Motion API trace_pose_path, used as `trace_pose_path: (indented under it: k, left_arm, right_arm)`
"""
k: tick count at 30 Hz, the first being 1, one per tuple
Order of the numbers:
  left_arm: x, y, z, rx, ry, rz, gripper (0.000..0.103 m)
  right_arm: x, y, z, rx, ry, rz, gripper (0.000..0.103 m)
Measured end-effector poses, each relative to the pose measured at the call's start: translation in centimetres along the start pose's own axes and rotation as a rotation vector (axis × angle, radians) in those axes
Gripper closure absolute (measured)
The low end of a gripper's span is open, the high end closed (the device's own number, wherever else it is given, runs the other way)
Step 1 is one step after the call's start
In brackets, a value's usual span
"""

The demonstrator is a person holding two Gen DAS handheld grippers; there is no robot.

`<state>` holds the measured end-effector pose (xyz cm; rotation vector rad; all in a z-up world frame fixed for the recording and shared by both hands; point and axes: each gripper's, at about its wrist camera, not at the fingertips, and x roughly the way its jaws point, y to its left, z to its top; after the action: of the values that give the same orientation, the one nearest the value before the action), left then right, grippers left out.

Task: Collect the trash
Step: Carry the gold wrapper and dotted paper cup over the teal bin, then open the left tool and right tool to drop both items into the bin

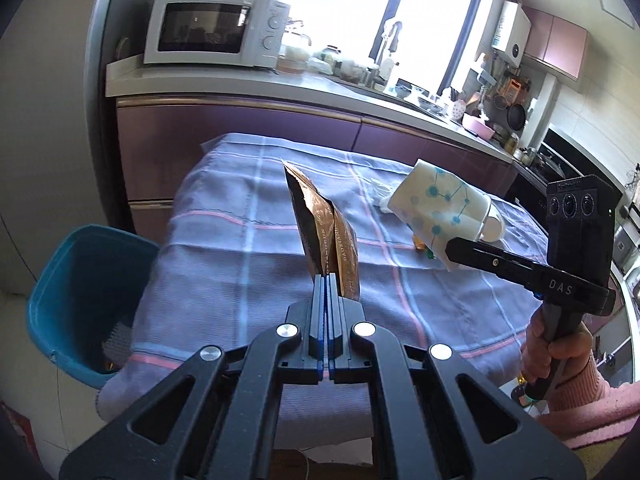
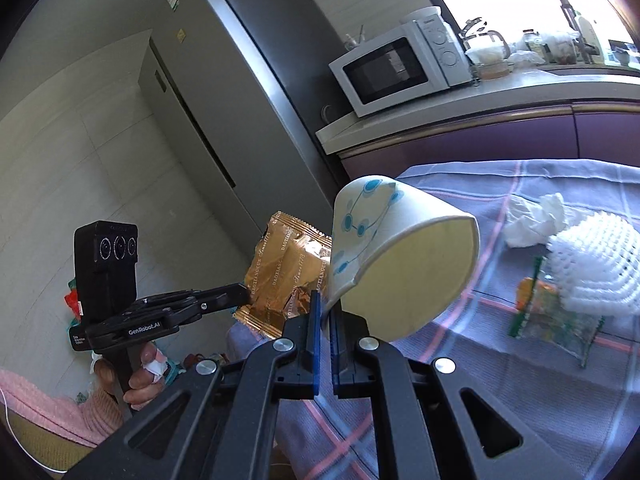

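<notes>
The left gripper, raised over the checked lilac tablecloth, is clamped tight on a crinkled gold foil snack wrapper standing upright. Beside it, the right gripper pinches the rim of a tilted white paper cup with blue dots, mouth toward its camera. A blue plastic bin sits at the table's left edge.

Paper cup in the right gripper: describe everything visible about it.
The paper cup is white outside with a blue dot-and-line pattern and a pale yellowish inside that looks empty. It is tipped on its side in the air above the checked tablecloth, its rim squashed out of round. The right gripper pinches its wall at the rim; nothing else touches it.
</notes>
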<state>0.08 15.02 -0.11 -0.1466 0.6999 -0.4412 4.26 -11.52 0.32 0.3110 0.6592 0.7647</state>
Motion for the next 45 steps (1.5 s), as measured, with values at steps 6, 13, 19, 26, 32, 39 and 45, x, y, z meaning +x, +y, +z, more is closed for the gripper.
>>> trace_pose_path:
  k: [6,13,19,26,32,39,45]
  left_arm:
    - [-3.1,4.7,0.2,-0.072,-0.052,0.109,0.102]
    - [-5.1,10.6,0.0,-0.154,-0.077,0.224,0.102]
    - [-5.7,15.1,-0.8,-0.224,-0.067,0.288,0.102]
    - [-4.6,18.8,-1.9,-0.283,-0.032,0.329,0.102]
    - [-3.3,20.8,-2.7,-0.315,0.001,0.344,0.102]
    - [-1.3,22.0,-3.5,-0.344,0.032,0.355,0.102]
    - [0.3,22.5,-4.0,-0.356,0.059,0.364,0.102]
  right_arm:
    - [4.5,3.1,1.6,-0.076,0.075,0.071,0.100]
    - [9.5,5.8,2.7,-0.147,0.163,0.146,0.100]
    - [12.7,7.8,3.0,-0.194,0.226,0.186,0.100]
    - [16.3,10.0,2.8,-0.235,0.301,0.192,0.100]
    - [19.6,10.9,2.5,-0.239,0.374,0.178,0.100]
    - [21.7,11.0,1.6,-0.222,0.423,0.148,0.099]
    - [23.6,10.6,1.0,-0.207,0.450,0.119,0.100]
